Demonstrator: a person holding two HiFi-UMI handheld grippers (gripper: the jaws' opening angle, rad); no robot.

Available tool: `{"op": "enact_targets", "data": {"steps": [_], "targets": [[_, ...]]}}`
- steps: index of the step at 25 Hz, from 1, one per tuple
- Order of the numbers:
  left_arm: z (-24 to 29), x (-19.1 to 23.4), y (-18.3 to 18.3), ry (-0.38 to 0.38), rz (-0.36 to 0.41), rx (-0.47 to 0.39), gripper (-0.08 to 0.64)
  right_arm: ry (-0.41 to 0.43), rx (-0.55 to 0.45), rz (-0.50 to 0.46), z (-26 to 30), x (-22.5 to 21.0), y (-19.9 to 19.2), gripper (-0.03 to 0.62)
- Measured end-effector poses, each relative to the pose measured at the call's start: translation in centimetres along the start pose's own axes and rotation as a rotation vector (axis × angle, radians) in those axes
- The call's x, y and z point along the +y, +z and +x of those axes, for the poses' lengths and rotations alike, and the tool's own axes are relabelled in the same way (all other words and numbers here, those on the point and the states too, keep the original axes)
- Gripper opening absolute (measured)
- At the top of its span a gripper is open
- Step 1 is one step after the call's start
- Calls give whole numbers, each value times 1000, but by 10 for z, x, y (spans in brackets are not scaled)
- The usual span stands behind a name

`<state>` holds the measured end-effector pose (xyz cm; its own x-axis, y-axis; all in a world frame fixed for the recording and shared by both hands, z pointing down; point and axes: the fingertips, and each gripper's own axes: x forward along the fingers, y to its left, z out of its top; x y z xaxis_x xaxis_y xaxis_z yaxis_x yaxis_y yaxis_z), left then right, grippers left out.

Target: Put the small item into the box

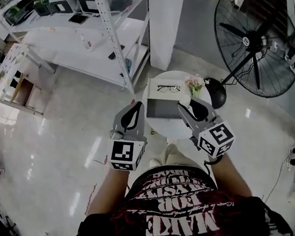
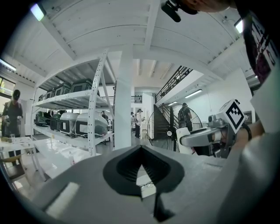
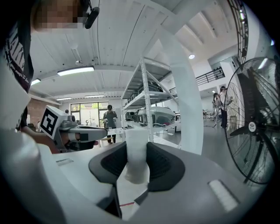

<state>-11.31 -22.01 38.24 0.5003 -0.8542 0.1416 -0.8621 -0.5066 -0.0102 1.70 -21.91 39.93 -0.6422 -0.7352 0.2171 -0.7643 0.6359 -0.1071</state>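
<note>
In the head view a grey open box [image 1: 162,109] sits on a small round white table [image 1: 174,131]. My right gripper [image 1: 183,104] hangs over the box's right edge, shut on a small white cylinder-shaped item [image 1: 185,102]. In the right gripper view that item [image 3: 136,148] stands upright, pinched between the dark pads [image 3: 164,164]. My left gripper [image 1: 137,105] is at the box's left edge. Its jaws meet at the tips with nothing in them [image 2: 141,151].
A pair of glasses [image 1: 168,88] and a small bunch of pink flowers [image 1: 194,84] lie on the table behind the box. A large floor fan [image 1: 257,42] stands to the right. A white pillar [image 1: 166,19] and a shelf rack [image 1: 93,37] are beyond.
</note>
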Motion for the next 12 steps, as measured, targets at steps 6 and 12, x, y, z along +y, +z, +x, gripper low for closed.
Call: {"op": "enact_targets", "data": {"steps": [6,12], "targets": [[13,-2,-4,25,-2,15,1,32,9,4,6,-13,-5,156],[37,-9,-7,20,-4,28,1,41,29,14,13,-34,-12,156]]}}
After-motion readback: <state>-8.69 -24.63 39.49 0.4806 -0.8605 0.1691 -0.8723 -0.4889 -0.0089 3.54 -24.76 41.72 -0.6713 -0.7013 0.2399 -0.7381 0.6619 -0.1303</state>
